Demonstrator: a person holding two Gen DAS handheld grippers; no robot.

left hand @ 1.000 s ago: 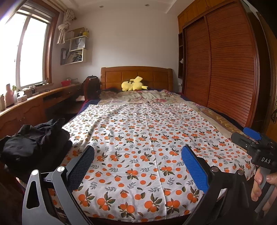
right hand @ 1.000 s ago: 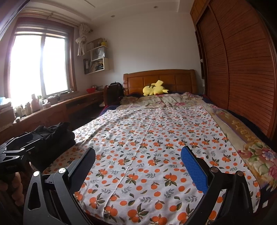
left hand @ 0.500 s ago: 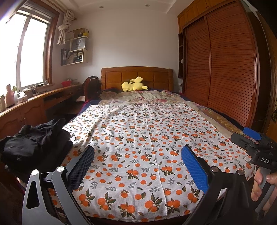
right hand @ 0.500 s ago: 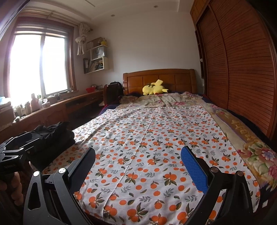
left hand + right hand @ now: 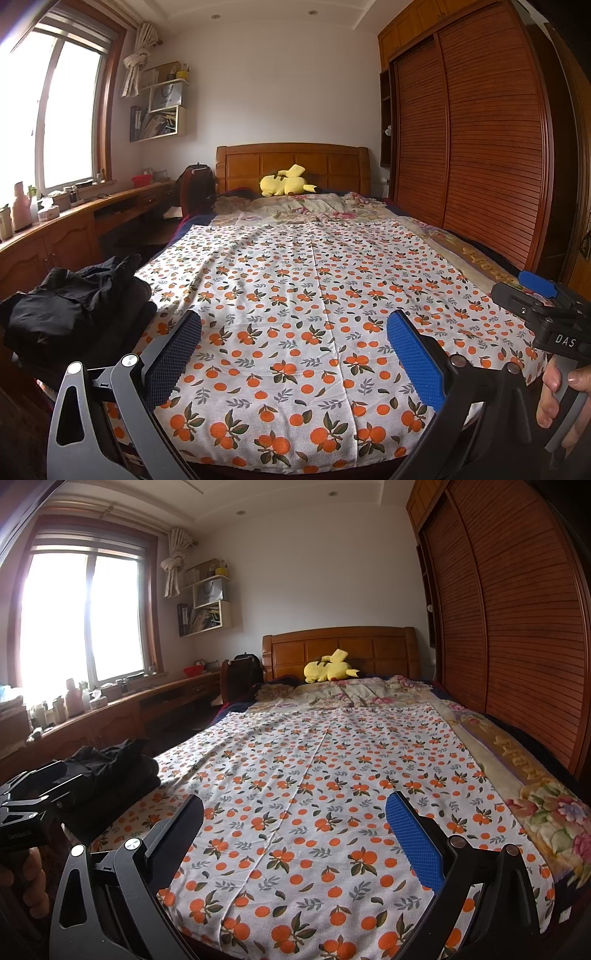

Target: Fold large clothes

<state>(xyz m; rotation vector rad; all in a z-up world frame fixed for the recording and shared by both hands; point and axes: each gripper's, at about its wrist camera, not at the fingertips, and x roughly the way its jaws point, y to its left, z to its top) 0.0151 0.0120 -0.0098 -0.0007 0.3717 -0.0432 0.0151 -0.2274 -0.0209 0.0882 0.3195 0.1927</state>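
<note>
A large white cloth with an orange-fruit print [image 5: 314, 295] lies spread flat over the bed; it also shows in the right wrist view [image 5: 332, 786]. A heap of black clothes [image 5: 74, 306] sits at the bed's near left corner, and shows in the right wrist view [image 5: 107, 775]. My left gripper [image 5: 293, 325] is open and empty above the cloth's near edge. My right gripper [image 5: 295, 806] is open and empty, to the right of the left one. The right gripper's body shows at the right edge of the left wrist view [image 5: 546, 314].
A yellow plush toy [image 5: 284, 182] lies by the wooden headboard [image 5: 291, 162]. A floral quilt [image 5: 535, 797] runs along the bed's right side. A slatted wardrobe [image 5: 480, 147] stands on the right. A wooden desk [image 5: 74, 229] with bottles runs under the window on the left.
Both grippers have shifted very slightly; nothing was grasped or moved.
</note>
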